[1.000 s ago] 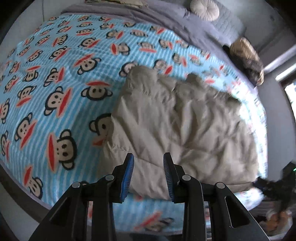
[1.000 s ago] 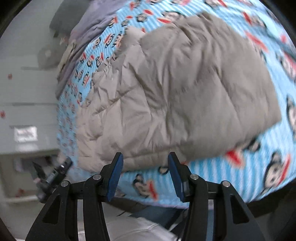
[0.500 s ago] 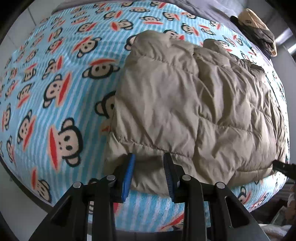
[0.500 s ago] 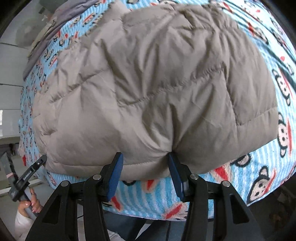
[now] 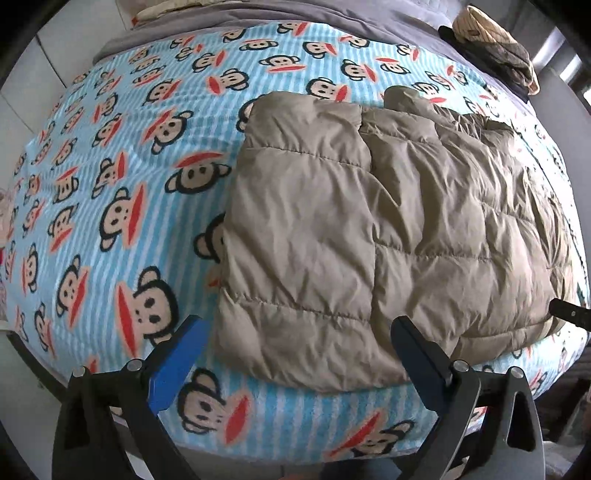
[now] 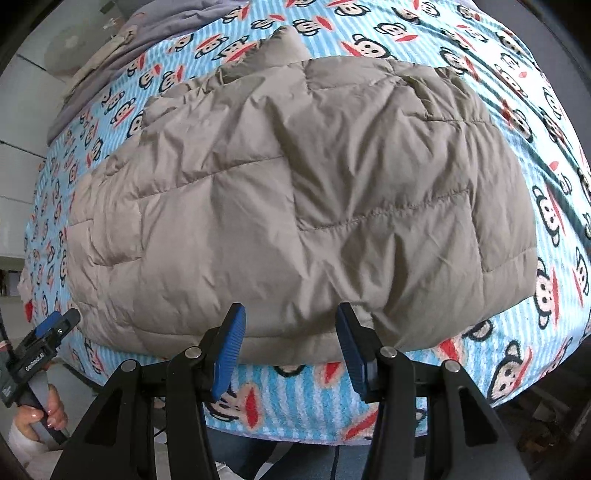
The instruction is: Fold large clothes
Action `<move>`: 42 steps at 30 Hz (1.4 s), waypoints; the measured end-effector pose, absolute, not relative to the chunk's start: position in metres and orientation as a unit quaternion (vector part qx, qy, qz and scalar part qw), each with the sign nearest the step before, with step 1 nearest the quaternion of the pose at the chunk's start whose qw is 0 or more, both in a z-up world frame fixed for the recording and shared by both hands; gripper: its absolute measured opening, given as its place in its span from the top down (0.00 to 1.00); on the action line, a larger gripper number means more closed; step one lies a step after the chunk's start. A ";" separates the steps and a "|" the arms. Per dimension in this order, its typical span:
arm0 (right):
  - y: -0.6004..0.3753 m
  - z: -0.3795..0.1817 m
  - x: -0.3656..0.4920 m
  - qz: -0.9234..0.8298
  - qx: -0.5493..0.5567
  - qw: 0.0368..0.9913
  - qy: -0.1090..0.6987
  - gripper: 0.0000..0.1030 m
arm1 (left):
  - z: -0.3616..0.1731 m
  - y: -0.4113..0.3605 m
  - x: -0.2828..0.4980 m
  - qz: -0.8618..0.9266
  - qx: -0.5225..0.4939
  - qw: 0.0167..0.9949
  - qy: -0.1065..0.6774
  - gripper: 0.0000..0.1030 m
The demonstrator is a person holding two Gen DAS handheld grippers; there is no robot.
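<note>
A tan quilted puffer jacket lies folded flat on a bed with a blue monkey-print cover; it also fills the right wrist view. My left gripper is open wide and empty, its jaws spanning the jacket's near left hem. My right gripper is open and empty, its jaws just at the jacket's near edge. The left gripper also shows at the lower left of the right wrist view, held in a hand.
The bed's front edge runs just under both grippers. A grey blanket and a heap of patterned cloth lie at the far side. The bed cover lies bare around the jacket.
Both grippers moved in toward the jacket's near edge. The left gripper's jaws opened much wider. The jacket itself lies as before.
</note>
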State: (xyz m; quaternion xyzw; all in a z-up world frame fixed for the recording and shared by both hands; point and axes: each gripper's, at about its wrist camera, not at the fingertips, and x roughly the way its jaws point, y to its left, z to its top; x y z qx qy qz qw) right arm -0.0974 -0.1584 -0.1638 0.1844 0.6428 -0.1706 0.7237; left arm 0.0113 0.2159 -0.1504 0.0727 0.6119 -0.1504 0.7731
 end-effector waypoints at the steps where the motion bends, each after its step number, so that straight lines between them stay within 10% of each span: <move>1: -0.157 -0.164 -0.097 -0.170 0.183 0.725 0.642 0.45 | -0.150 0.216 0.012 -0.149 0.075 0.774 0.611 0.02; 6: -0.146 -0.161 -0.092 -0.159 0.178 0.740 0.629 0.21 | -0.147 0.219 0.016 -0.143 0.068 0.777 0.610 0.02; 11: -0.141 -0.158 -0.091 -0.156 0.172 0.748 0.622 0.16 | -0.149 0.220 0.018 -0.134 0.080 0.778 0.609 0.02; 38: -0.127 -0.171 -0.087 -0.153 0.174 0.733 0.639 0.17 | -0.174 0.265 0.097 -0.225 -0.019 0.736 0.638 0.02; 42: -0.123 -0.182 -0.078 -0.146 0.164 0.728 0.650 0.33 | -0.204 0.263 0.122 -0.277 -0.058 0.691 0.665 0.02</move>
